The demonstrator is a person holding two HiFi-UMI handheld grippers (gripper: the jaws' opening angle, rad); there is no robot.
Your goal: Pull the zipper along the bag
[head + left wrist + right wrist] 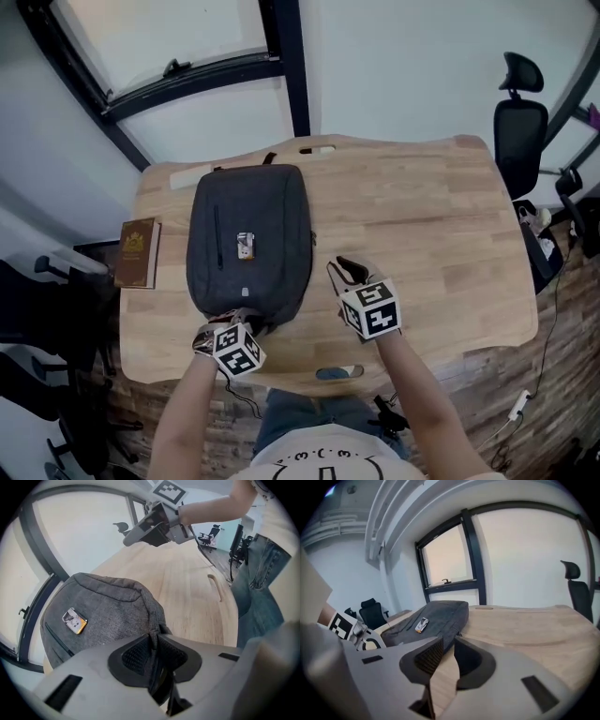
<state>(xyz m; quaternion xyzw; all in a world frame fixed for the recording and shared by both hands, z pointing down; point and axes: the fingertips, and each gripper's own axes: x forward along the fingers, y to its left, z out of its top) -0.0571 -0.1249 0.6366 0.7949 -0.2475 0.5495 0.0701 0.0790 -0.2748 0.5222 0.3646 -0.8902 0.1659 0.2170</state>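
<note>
A dark grey bag [248, 234] lies flat on the wooden table [422, 225], with a small metal tag [246, 246] on top. My left gripper [239, 321] is at the bag's near end, its jaws shut on a fold of the bag's fabric [152, 620]; in the left gripper view the left gripper [153, 641] pinches that cloth between its pads. My right gripper [345, 272] hovers just right of the bag, jaws apart, nothing between them. In the right gripper view only bare table shows in the gap of the right gripper [446, 656], with the bag [436, 616] ahead to the left.
A brown book [138, 253] lies at the table's left edge. An office chair [518, 122] stands off the table's far right corner. A window frame [187, 75] runs behind the table. A small oval cut-out [337, 372] is at the front edge.
</note>
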